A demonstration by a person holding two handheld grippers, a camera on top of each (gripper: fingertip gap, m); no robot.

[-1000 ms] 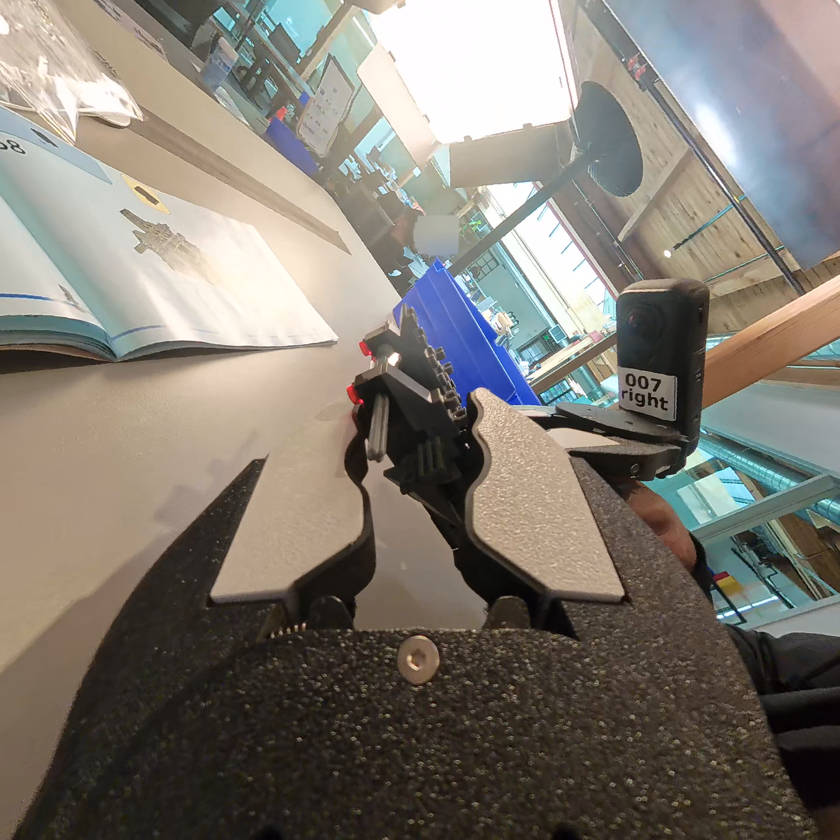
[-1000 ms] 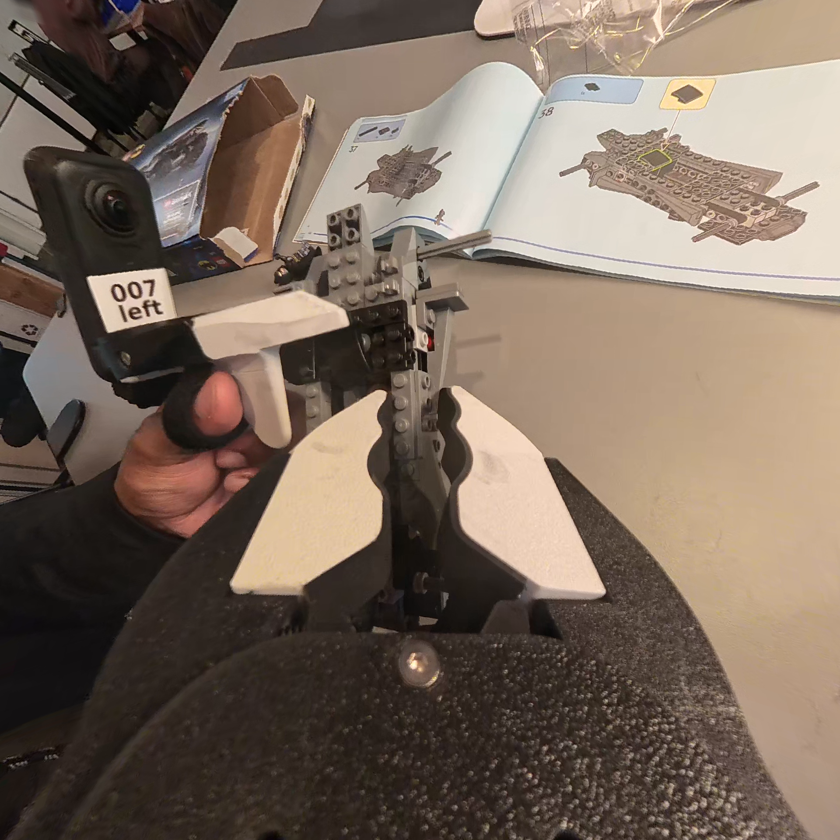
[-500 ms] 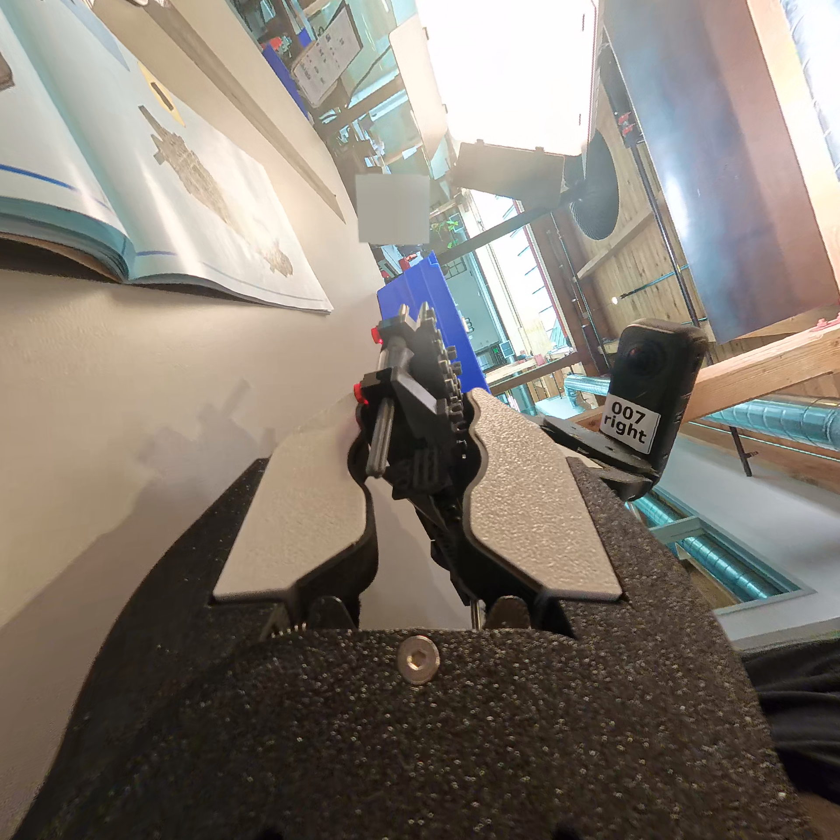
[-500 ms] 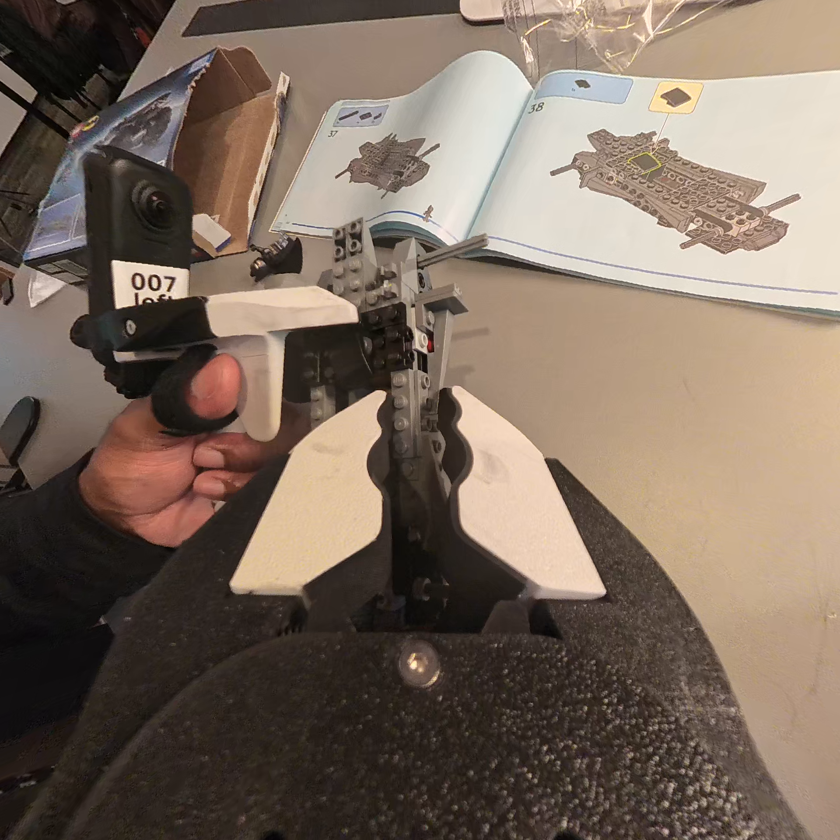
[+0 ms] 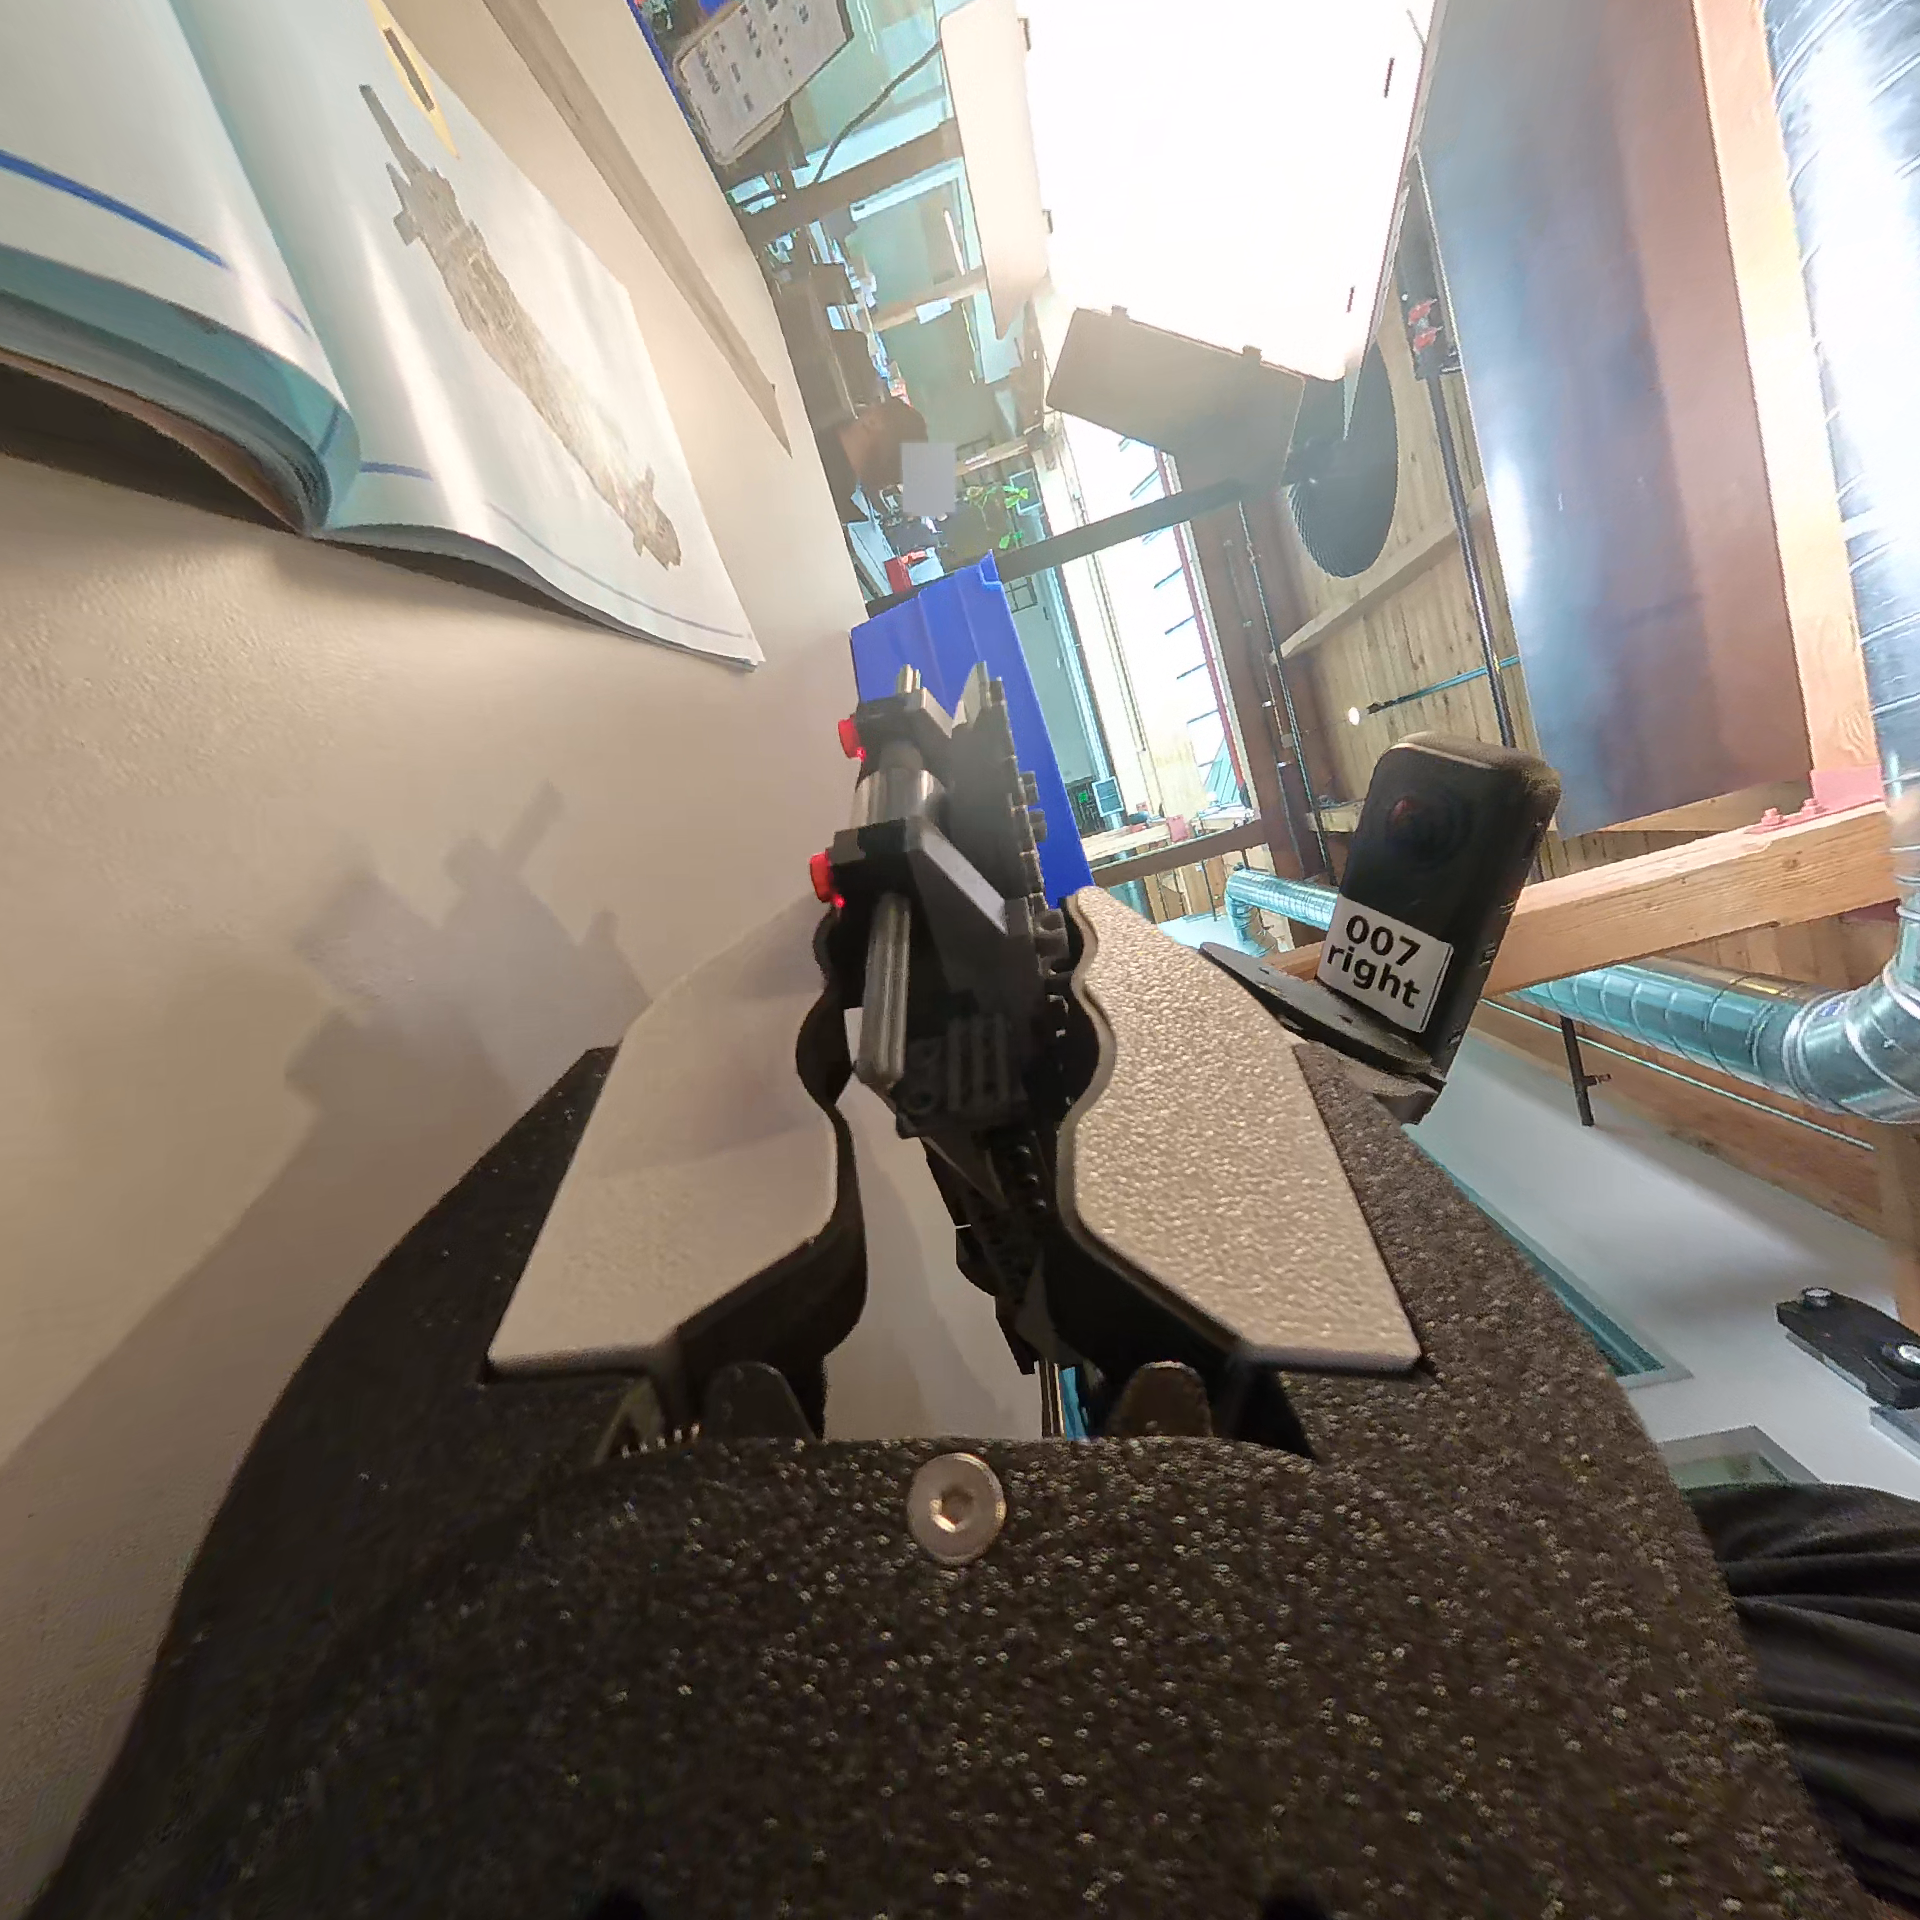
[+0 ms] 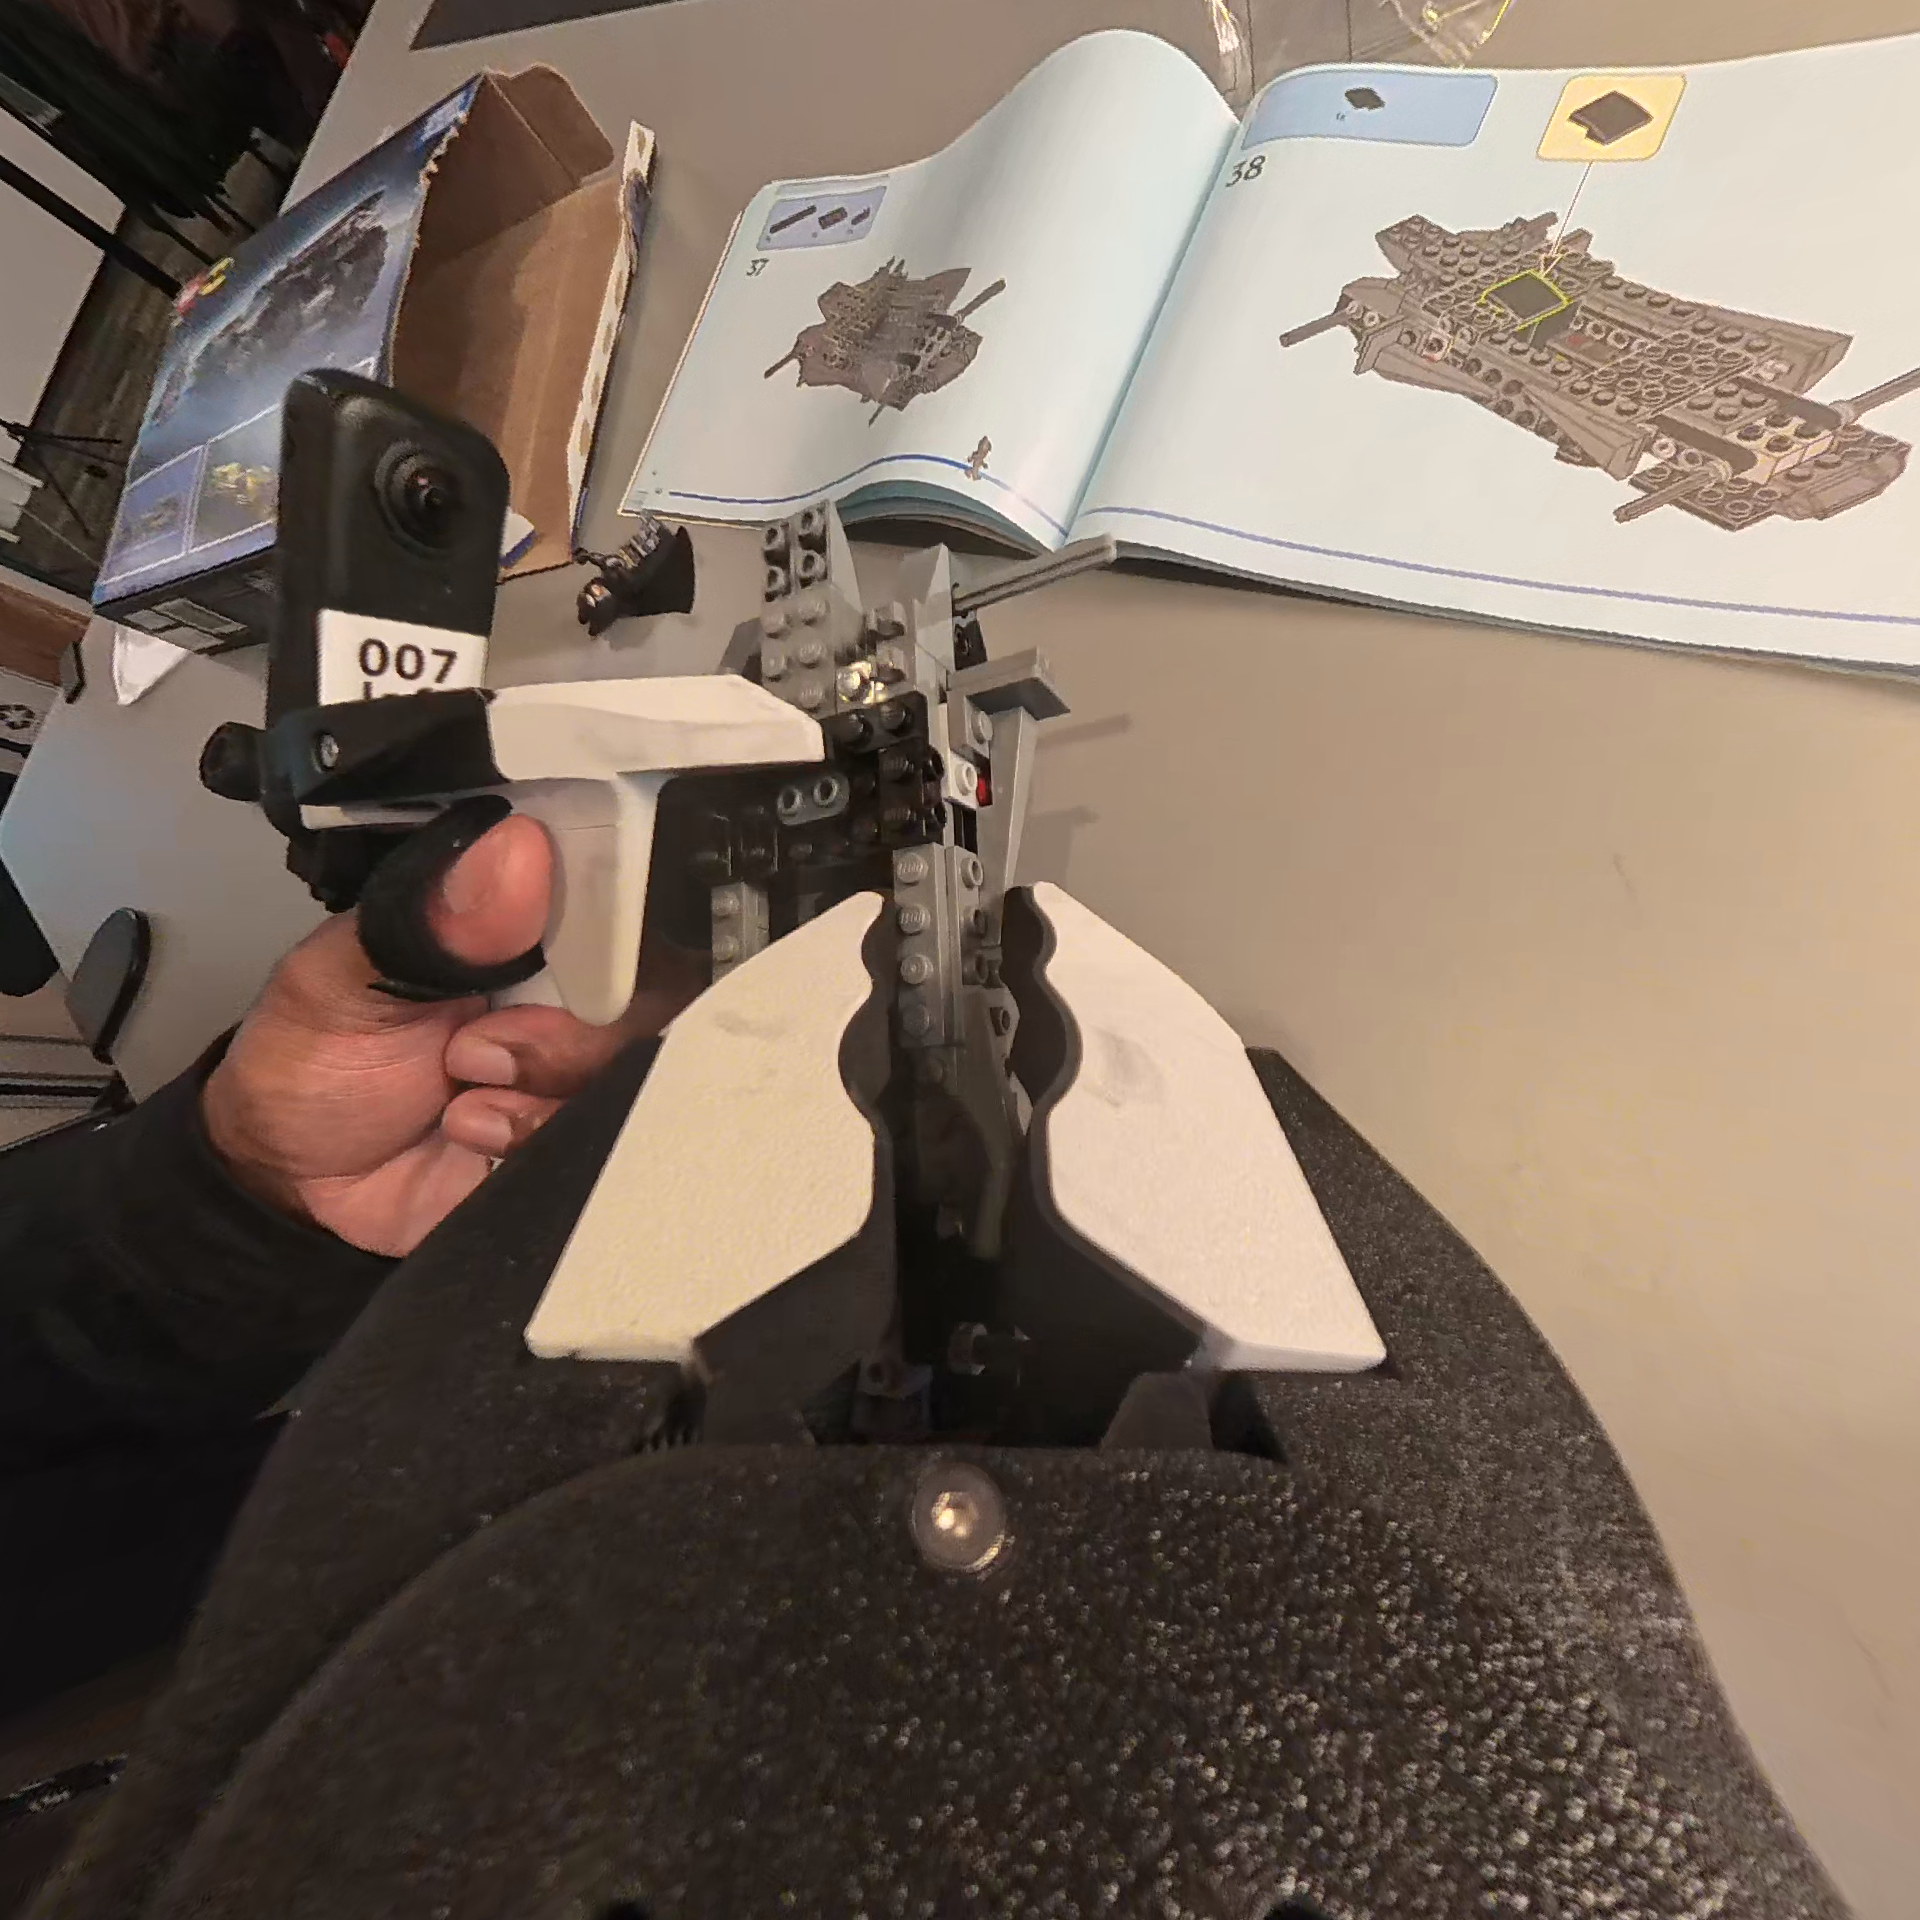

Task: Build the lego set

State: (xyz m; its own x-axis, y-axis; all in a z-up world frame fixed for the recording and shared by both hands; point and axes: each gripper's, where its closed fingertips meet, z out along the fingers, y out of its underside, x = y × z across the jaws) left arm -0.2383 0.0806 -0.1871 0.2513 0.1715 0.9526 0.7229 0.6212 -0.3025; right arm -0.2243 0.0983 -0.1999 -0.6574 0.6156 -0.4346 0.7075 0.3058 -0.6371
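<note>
Brick model [image 6: 914,790], grey and black studded plastic, sits clamped in both your right gripper [image 6: 951,935] and left gripper [image 5: 951,997] above the tan table [image 6: 1455,935] near the open booklet [image 6: 1351,312]; opposing pulls could, I judge, pop its thin protruding rods.

Open instruction booklet [image 6: 1299,343] flat on my counter [image 6: 1455,935], pale blue pages with grey model drawings. Left of it, torn cardboard box [image 6: 343,343], open end toward booklet. Small dark brick piece [image 6: 639,571] between box and booklet. Clear plastic bags [image 6: 1455,21] behind booklet. Blue bin [image 5: 977,717] at far counter edge.
</note>
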